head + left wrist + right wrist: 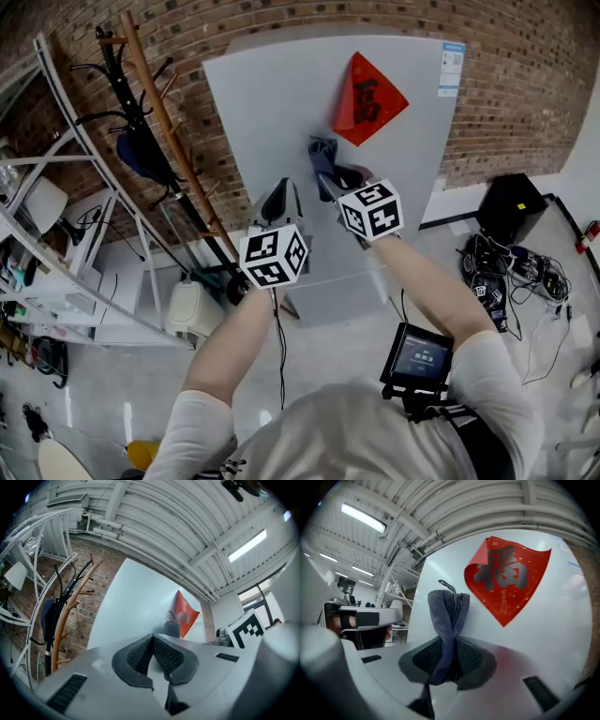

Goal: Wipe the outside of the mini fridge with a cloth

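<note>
Head view: the mini fridge (272,112) fills the upper centre, its white face toward us. The right gripper (330,183) is clamped on a grey-blue cloth (323,159), which sits near the middle of that face and appears to touch it. A red diamond sticker (367,98) lies at approx. 1 o'clock of the cloth. A small printed label (451,67) sits at the fridge's 1 o'clock corner. The left gripper (279,202) sits at approx. 7 o'clock of the cloth, just beside the right one. A wooden coat rack (155,103) stands at 9 o'clock of the fridge, against the brick wall (525,84).

Right gripper view: the jaws pinch the cloth's lower end and the rest stands up as a narrow twisted bunch. The sticker's edge nearest the cloth is curled off the surface.

Left gripper view: the jaws are together with nothing between them. The fridge face is ahead.

Risks, as we judge them:
- The cloth is bunched, so little of it can meet the face. A stroke may leave strips unwiped, or let a hard jaw tip scrape the face.
- A stroke toward 1 o'clock could snag the lifted sticker edge and peel it.
- The grip is on the cloth's end only, so drag on the surface could pull the cloth out.
- With the grippers so close, a wide sweep toward 7 o'clock may knock them together.
</note>
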A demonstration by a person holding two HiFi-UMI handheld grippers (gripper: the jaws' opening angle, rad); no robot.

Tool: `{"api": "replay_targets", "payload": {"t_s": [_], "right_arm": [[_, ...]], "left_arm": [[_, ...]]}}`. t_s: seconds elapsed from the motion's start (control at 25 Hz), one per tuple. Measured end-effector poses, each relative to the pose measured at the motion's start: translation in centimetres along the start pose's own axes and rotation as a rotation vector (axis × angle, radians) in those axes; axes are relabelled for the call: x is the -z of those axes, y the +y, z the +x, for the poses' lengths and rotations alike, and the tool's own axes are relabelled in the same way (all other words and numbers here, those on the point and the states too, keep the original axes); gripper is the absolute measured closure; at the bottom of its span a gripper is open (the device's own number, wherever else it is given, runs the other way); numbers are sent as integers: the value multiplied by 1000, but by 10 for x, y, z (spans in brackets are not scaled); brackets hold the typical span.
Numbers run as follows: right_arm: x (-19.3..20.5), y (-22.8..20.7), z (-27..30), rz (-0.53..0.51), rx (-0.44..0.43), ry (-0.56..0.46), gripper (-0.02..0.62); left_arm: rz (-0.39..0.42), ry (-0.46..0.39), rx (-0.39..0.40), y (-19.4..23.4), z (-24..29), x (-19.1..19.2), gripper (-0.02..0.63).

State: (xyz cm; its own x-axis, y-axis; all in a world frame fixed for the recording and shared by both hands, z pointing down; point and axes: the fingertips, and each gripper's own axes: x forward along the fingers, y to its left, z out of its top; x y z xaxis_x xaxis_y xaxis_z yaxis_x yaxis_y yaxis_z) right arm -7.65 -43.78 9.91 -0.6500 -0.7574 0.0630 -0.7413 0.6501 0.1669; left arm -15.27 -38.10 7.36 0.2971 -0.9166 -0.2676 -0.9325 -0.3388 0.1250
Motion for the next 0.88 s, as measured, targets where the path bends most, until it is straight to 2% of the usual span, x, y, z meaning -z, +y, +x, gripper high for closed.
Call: {"api": "replay_targets", "payload": {"t_s": [0.56, 0.88], "right_arm": [[20, -121, -70, 23, 102, -19, 506], [34, -199, -111, 43, 206, -14, 506]], "left_arm": [[-7, 50, 71, -95, 66, 45, 601], [-14, 76, 131, -150, 102, 71, 603]]}}
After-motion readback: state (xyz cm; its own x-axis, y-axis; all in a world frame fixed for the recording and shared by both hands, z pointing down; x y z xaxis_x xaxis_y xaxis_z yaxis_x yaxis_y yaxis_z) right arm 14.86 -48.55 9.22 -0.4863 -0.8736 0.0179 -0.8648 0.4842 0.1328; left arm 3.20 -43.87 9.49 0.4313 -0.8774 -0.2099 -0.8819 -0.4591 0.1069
